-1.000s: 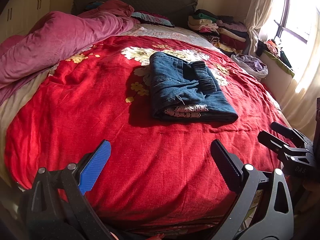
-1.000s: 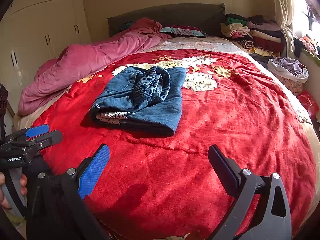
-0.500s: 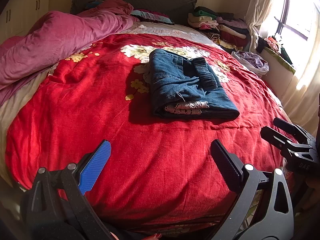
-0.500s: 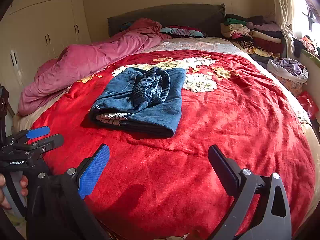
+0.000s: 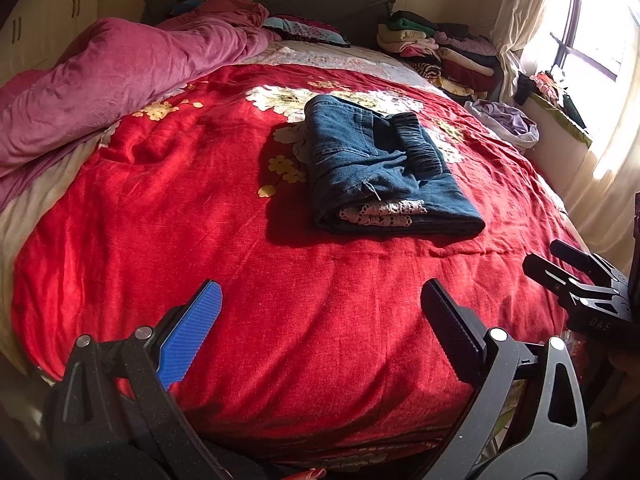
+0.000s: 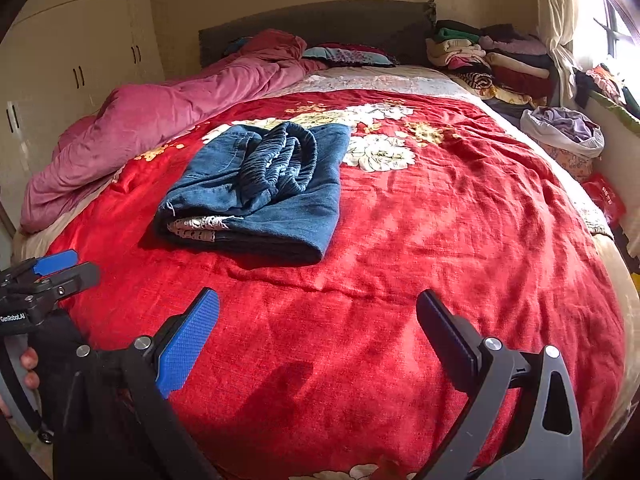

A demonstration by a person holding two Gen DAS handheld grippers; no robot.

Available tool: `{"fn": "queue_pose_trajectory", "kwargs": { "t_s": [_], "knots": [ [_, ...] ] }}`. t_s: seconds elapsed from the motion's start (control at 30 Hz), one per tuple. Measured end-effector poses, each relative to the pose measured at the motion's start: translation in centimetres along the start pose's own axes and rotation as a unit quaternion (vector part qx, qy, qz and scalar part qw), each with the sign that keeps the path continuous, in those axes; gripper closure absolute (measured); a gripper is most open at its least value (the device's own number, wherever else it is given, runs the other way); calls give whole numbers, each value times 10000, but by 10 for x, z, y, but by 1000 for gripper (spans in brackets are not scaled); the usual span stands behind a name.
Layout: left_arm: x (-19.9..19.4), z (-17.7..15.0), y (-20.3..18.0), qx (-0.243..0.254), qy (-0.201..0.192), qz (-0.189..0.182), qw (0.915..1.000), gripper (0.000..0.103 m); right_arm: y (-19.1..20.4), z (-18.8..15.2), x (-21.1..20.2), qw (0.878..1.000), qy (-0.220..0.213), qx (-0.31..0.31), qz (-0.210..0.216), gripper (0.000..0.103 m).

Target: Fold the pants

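Note:
Blue denim pants [image 5: 380, 168] [image 6: 264, 188] lie folded into a compact bundle on the red flowered bedspread [image 5: 200, 220] [image 6: 440, 240], with the ribbed waistband on top and a strip of white lace at the near edge. My left gripper [image 5: 320, 300] is open and empty over the bed's near edge, well short of the pants. My right gripper [image 6: 318, 308] is likewise open and empty, to the right of the left one. Each gripper shows at the edge of the other's view: the right gripper [image 5: 560, 260], the left gripper [image 6: 68, 266].
A crumpled pink duvet [image 5: 100, 88] [image 6: 152, 120] lies along the bed's left side. Stacked folded clothes [image 5: 440, 48] [image 6: 480, 56] sit at the far right by the headboard. A basket of laundry [image 6: 568, 128] stands beside the bed under a window. A hand [image 6: 28, 372] holds the left gripper's handle.
Both grippers have drifted slightly; the view of the pants shifts a little. The pants stay put and both grippers stay open.

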State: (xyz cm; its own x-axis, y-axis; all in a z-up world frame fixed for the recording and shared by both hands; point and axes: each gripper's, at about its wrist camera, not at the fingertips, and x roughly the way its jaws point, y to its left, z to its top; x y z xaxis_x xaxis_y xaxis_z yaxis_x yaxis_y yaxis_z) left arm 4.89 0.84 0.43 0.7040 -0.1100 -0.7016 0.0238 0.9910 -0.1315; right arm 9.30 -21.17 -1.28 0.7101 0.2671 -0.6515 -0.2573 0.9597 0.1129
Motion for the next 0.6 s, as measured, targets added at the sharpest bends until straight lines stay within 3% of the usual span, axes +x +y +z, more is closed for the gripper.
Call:
{"fn": "queue_pose_trajectory", "kwargs": {
  "t_s": [0.17, 0.33, 0.4, 0.6],
  "knots": [
    [7, 5, 12, 12, 97, 600, 9982, 10, -18, -3, 5, 9996, 31, 170, -228, 5],
    [13, 21, 49, -473, 54, 174, 9987, 10, -51, -2, 13, 9972, 41, 460, -586, 5],
    [23, 34, 72, -667, 118, 417, 9968, 10, -71, 4, 14, 9956, -62, 522, -774, 5],
    [75, 81, 162, -1022, 604, 1449, 9823, 10, -172, 40, 38, 9783, -12, 778, -1923, 5]
  ]
}}
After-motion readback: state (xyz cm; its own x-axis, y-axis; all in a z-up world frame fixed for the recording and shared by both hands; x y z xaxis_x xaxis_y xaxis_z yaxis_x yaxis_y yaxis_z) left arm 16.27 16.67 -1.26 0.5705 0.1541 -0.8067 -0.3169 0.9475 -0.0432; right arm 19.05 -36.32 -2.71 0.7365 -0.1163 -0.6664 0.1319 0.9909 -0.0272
